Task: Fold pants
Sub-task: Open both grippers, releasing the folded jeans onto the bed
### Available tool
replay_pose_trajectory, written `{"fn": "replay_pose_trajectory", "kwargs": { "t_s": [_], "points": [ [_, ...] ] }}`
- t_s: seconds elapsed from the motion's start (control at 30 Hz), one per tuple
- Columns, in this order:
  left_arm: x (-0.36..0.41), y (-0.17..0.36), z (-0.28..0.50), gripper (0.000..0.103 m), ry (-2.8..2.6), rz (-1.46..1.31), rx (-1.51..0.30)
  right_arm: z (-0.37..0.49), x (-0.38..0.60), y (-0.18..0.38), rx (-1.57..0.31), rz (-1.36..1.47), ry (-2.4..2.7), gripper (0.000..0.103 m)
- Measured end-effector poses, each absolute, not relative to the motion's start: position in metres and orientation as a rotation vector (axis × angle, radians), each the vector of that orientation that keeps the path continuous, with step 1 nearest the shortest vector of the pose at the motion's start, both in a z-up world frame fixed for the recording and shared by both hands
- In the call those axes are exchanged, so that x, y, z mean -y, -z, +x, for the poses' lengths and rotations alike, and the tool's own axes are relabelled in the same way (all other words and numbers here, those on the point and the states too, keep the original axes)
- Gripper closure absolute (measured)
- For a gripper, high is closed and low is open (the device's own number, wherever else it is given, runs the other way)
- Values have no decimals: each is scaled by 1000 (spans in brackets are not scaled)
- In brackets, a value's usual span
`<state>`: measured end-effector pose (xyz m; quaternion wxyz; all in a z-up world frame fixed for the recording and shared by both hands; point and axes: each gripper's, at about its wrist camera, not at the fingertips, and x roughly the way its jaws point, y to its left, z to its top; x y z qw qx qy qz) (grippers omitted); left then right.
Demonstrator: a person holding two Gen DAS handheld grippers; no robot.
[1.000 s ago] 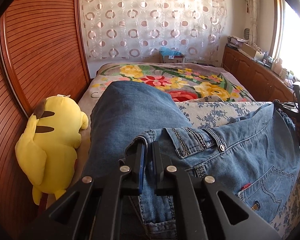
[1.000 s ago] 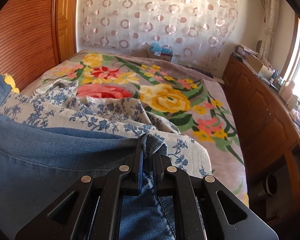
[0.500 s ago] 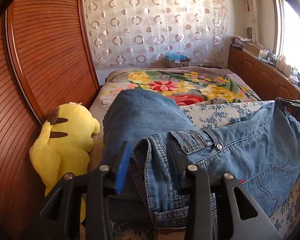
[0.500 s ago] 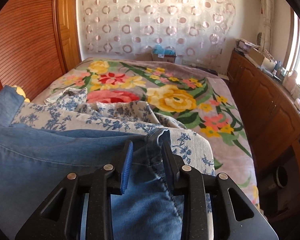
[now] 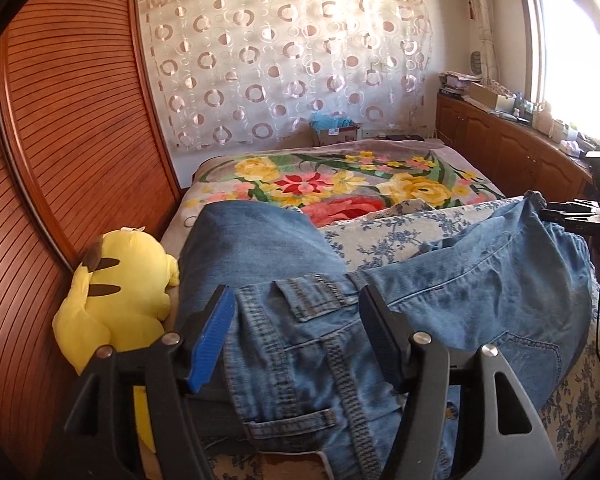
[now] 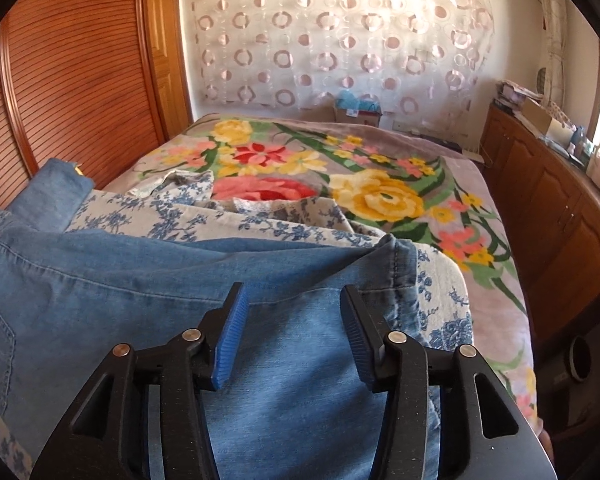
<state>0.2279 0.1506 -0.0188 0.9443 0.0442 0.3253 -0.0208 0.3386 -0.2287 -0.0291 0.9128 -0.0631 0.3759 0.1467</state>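
Note:
Blue denim pants [image 5: 440, 292] lie folded across a blue-flowered sheet [image 5: 384, 236] on the bed. In the left wrist view the waistband corner with its belt loop lies between the fingers of my left gripper [image 5: 296, 304], whose jaws are opening and do not press on the cloth. In the right wrist view the pants [image 6: 148, 288] spread to the left, and their hemmed corner [image 6: 396, 256] lies just past my right gripper [image 6: 292, 304]. Its jaws are opening too, with denim under them and clear of the pads. The right gripper also shows at the far right edge of the left wrist view.
A yellow plush toy [image 5: 116, 296] sits against the ribbed wooden wall [image 5: 60, 140] at the left of the bed. A floral blanket [image 6: 340, 184] covers the far half of the bed. Wooden cabinets [image 6: 548, 208] with clutter on top run along the right side.
Both grippers were shut on the pants' corners one second ago; both have spread their jaws and let the denim go. Both have drawn back and up a little from the cloth.

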Motion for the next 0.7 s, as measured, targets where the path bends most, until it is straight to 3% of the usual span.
{"fn": "replay_pose_trajectory", "kwargs": {
  "t_s": [0.7],
  "points": [
    [-10,51,323,39,343,143,-733,342,253,72,-887,-132,-251,46]
  ]
}}
